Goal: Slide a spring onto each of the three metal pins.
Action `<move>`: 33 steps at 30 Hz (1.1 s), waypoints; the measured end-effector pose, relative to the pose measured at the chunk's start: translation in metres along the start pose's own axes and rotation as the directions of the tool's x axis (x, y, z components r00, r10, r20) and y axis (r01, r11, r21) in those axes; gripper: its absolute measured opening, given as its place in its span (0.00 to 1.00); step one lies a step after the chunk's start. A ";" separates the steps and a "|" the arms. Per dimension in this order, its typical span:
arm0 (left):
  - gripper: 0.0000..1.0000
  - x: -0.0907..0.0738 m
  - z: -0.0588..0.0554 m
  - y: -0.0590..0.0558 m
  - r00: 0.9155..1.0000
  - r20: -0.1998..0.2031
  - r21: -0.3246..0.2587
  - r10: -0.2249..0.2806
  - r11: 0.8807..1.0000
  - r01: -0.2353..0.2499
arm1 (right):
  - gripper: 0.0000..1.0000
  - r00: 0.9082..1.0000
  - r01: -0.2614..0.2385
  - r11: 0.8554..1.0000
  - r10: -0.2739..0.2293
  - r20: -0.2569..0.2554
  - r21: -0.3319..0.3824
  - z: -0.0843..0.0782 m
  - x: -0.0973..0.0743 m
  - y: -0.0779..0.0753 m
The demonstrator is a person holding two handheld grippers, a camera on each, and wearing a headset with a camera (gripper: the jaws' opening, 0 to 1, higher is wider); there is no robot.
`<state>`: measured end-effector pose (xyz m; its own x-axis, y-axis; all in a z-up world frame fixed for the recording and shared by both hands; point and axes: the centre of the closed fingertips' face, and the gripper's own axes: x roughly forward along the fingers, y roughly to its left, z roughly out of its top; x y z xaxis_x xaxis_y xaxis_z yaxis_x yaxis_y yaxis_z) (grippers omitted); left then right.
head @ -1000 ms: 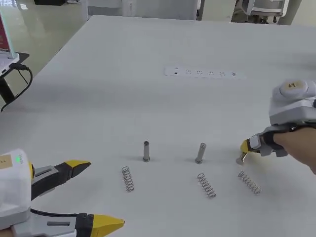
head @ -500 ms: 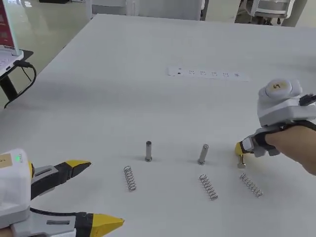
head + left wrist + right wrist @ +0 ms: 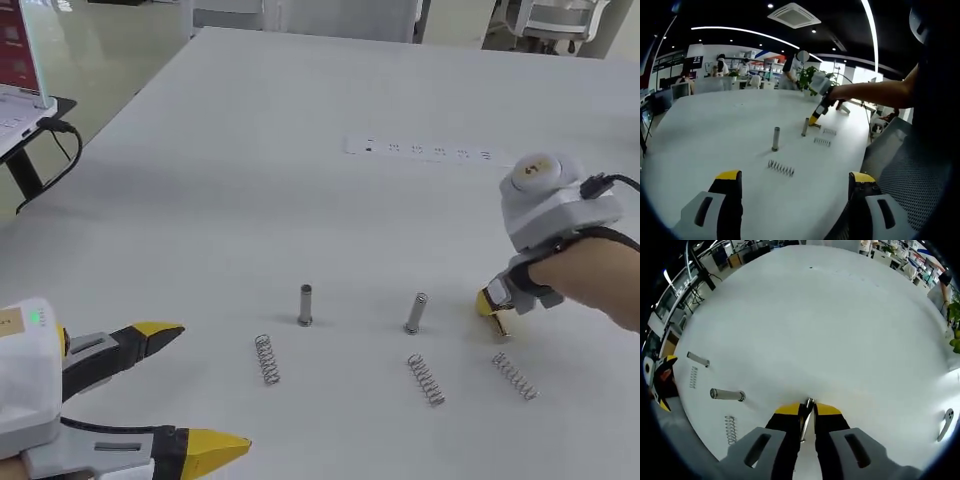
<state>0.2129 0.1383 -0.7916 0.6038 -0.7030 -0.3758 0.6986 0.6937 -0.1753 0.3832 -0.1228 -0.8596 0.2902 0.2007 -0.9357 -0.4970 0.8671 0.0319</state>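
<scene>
Three metal pins and three springs lie in two rows on the white bench (image 3: pixel 250 180). In the head view we see the left pin (image 3: pixel 305 305) and the middle pin (image 3: pixel 416 314) standing upright and bare, well apart from each other. The third pin (image 3: pixel 497 324) is at the right end of the row, gripped by the right tongs (image 3: pixel 493 308). In the right gripper view we see it as a thin metal shaft (image 3: pixel 805 421) pinched between the two yellow-tipped jaws, which are closed on it with no gap beyond the pin itself. We cannot tell whether its foot touches the bench.

The springs lie flat on the bench in the nearer row, one near each pin and none on a pin. These are the left spring (image 3: pixel 266 359), the middle spring (image 3: pixel 426 379) and the right spring (image 3: pixel 514 376), which lies just beside the right tongs.

The left tongs (image 3: pixel 212 388) hover at the near left edge of the bench, well apart from the pins. Their jaws are spread wide and hold nothing; in the left gripper view both rows show between them.

A white power strip (image 3: pixel 425 152) lies farther back on the bench.
</scene>
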 end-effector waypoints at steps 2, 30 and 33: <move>0.84 0.000 0.000 0.000 1.000 0.000 0.002 0.001 1.000 -0.001 | 0.06 1.000 0.002 1.000 -0.002 -0.017 -0.017 0.000 0.000 0.000; 0.83 -0.007 0.002 0.001 1.000 0.011 0.005 0.014 1.000 -0.014 | 0.05 0.979 0.021 0.984 -0.056 -0.196 -0.176 -0.003 -0.001 0.000; 0.82 -0.008 0.002 0.002 1.000 0.010 0.005 0.017 1.000 -0.017 | 0.05 0.987 0.017 0.990 -0.039 -0.155 -0.143 -0.001 -0.003 -0.002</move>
<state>0.2100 0.1454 -0.7875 0.6194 -0.6929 -0.3691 0.6902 0.7046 -0.1645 0.3823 -0.1257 -0.8576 0.1792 0.0935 -0.9794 -0.6040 0.7962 -0.0345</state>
